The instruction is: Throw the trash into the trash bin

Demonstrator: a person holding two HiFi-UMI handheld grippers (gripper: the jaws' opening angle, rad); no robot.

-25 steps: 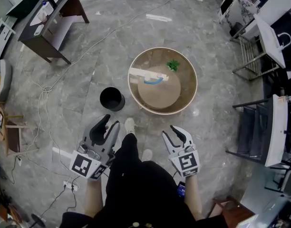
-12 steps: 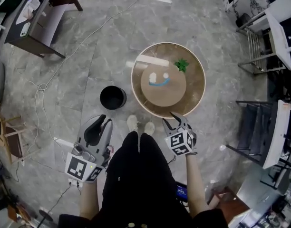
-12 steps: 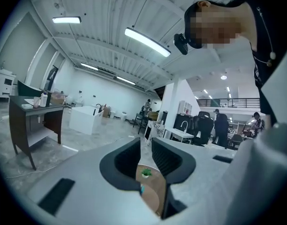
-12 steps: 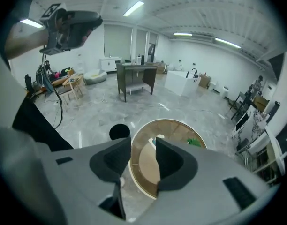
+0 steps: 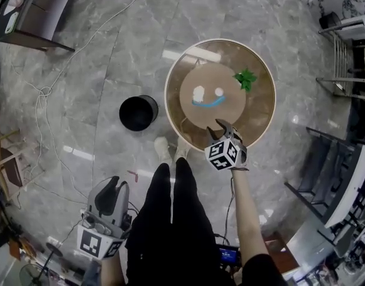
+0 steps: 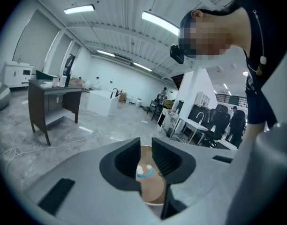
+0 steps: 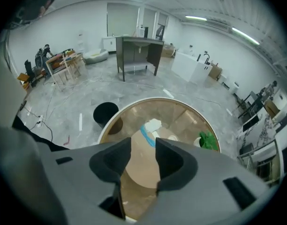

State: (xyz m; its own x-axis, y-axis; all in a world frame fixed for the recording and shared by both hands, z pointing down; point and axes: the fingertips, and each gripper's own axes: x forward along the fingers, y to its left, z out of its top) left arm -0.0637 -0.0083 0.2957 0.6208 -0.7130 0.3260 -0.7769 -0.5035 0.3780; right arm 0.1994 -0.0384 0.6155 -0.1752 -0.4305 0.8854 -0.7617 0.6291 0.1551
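Note:
A round glass-topped table [image 5: 263, 109] holds the trash: two white crumpled bits [image 5: 199, 92], a blue strip [image 5: 207, 102] and a green piece [image 5: 246, 78]. The black trash bin [image 5: 138, 112] stands on the floor left of the table. My right gripper [image 5: 217, 131] hangs open over the table's near rim with nothing between its fingers. In the right gripper view the white bit [image 7: 153, 124], blue strip [image 7: 146, 136] and green piece [image 7: 208, 140] lie beyond the right gripper [image 7: 143, 156]. My left gripper [image 5: 115, 183] is low at the left, partly open and empty; the left gripper [image 6: 146, 159] faces the table.
Cables [image 5: 45, 91] trail over the grey marble floor at the left. A dark desk [image 5: 33, 22] stands at the far left, with metal-framed chairs and desks [image 5: 343, 177] at the right. The person's legs and shoes [image 5: 170, 151] stand right by the table's near side.
My right gripper has swung forward and down to the table's near rim. The left gripper has dropped back to the lower left and its jaws have narrowed. The table now looks closer.

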